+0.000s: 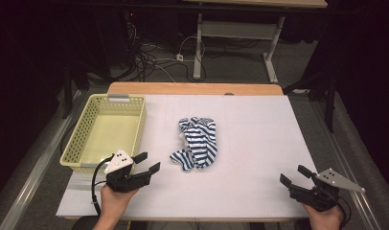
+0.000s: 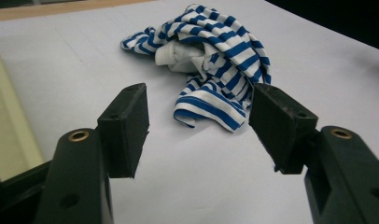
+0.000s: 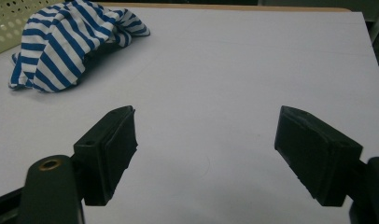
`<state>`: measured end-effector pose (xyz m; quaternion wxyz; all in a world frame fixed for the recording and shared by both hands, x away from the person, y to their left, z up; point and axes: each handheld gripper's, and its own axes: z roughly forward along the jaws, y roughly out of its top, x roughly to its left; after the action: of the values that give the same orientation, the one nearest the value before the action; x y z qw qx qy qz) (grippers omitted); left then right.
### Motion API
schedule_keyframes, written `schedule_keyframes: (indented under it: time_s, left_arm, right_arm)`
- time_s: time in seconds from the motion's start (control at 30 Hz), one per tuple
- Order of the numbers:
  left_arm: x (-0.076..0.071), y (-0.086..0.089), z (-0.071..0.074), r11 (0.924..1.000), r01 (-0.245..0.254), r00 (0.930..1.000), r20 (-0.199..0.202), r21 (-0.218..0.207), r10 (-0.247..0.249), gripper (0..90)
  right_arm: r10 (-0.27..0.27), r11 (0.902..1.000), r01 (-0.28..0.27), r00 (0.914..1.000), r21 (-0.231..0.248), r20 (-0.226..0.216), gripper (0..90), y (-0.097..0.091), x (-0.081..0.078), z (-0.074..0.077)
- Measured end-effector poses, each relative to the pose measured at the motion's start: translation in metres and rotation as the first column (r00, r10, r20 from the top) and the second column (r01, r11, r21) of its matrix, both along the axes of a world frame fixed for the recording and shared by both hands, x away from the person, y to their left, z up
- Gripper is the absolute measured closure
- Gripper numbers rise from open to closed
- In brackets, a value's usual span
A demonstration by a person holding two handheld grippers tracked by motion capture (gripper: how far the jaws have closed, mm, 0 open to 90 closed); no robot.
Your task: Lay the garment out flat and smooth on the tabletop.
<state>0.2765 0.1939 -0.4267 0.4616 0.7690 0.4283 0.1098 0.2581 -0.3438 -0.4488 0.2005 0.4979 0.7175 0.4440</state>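
Striped garment [image 1: 197, 142], blue & white, is crumpled in a heap around the middle of the white tabletop [image 1: 250, 143], a bit left of center, w/ some plain white fabric showing inside the folds in the left gripper view [image 2: 211, 60].

Left gripper [image 1: 148, 163] sits near the front left of the table, just off the near right corner of the pale yellow perforated basket [image 1: 77, 139]. Jaws are wide apart w/ nothing between them, pointed at the garment's near edge but not touching it; in its own view [image 2: 199, 126] the hem lies just past the fingertips. No earlier shot here so that's all I can say on the jaws.

Right gripper [image 1: 294, 176] is at the front right, well apart from the garment, jaws also spread wide & empty, bare table in between [image 3: 206, 140]. The garment sits far off at upper left in that view [image 3: 61, 42], w/ the basket behind it.

Basket looks empty inside.
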Motion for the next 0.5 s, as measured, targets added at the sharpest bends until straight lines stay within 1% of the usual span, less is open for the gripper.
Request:
schedule_keyframes:
  time_s: [0.33, 0.5]
  left_arm:
    - [0.008, -0.016, -0.004, 0.9994, 0.033, 0.9994, -0.012, 0.002, -0.033, 36.4]
    - [0.013, -0.022, -0.007, 0.9990, 0.044, 0.9987, -0.026, 0.002, -0.043, 36.4]
  right_arm:
    - [0.000, 1.0000, 0.000, 1.0000, -0.002, 0.005, 22.1, 0.000, -0.001, 0.000]
    - [0.008, 1.0000, -0.008, 0.9999, -0.001, 0.006, 21.9, 0.000, -0.001, 0.000]
